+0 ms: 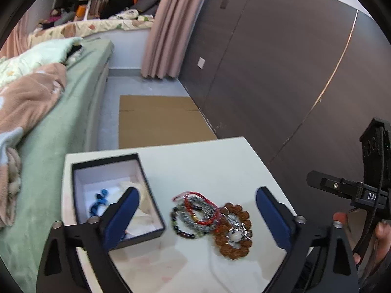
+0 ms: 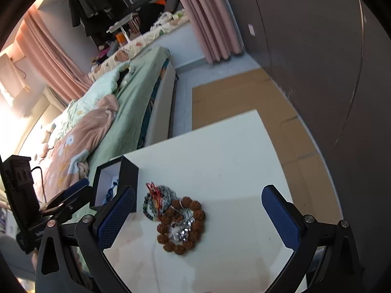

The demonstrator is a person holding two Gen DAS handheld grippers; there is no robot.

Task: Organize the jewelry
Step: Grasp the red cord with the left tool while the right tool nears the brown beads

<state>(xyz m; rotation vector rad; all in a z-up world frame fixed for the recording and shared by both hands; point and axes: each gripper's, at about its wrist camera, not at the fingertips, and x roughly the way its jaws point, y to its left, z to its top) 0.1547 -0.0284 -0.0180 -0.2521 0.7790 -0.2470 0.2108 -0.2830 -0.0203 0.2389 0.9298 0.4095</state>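
Note:
A pile of jewelry lies on a white table (image 1: 207,161): a brown bead bracelet (image 1: 233,234) with a silver pendant in its middle, a red cord bracelet (image 1: 195,207), a grey bead bracelet and a dark bead bracelet (image 1: 182,224). The same pile (image 2: 179,222) shows in the right wrist view. An open black box (image 1: 117,195) with a white lining stands at the table's left; a blue item (image 1: 99,200) lies inside. My left gripper (image 1: 198,217) hangs open above the pile, nothing between its fingers. My right gripper (image 2: 198,214) is open over the pile too.
A bed with green sheet (image 1: 61,122) and pink blanket runs along the table's left side. Flat cardboard (image 1: 158,122) lies on the floor beyond the table. A dark wardrobe wall (image 1: 281,73) stands at the right. A hand (image 1: 381,236) holds the right gripper's body.

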